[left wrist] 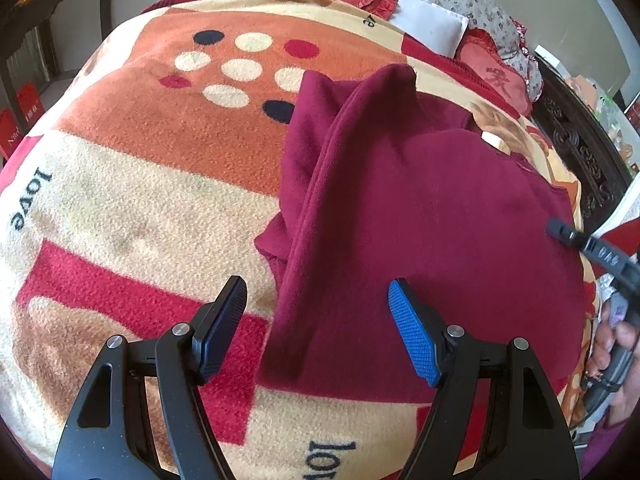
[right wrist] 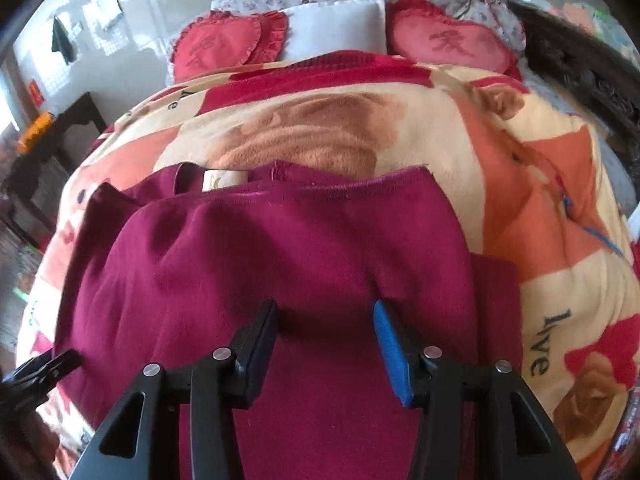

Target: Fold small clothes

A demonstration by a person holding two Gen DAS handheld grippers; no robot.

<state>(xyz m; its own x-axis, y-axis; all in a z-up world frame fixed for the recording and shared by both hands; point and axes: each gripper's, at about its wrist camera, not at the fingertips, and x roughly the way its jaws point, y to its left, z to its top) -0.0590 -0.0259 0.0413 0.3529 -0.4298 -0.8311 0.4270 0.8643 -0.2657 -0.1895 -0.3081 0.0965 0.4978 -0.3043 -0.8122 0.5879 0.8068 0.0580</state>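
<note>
Both tongs, left point(left wrist: 316, 332) and right point(right wrist: 326, 350), gape empty over maroon garment point(right wrist: 280, 264); heart cushions point(right wrist: 224, 46) lie beyond.

The left gripper point(left wrist: 318, 330) has two black plastic arms with long holes cut in them. Small round silver screws sit on top, just behind the fingers. One finger has a black bumpy pad point(left wrist: 224, 328), and the other has a bright blue bumpy pad point(left wrist: 414, 336). The right gripper point(right wrist: 326, 350) looks the same, with black arms, silver screws, one dark pad point(right wrist: 260, 350) and one blue pad point(right wrist: 392, 354).
</note>
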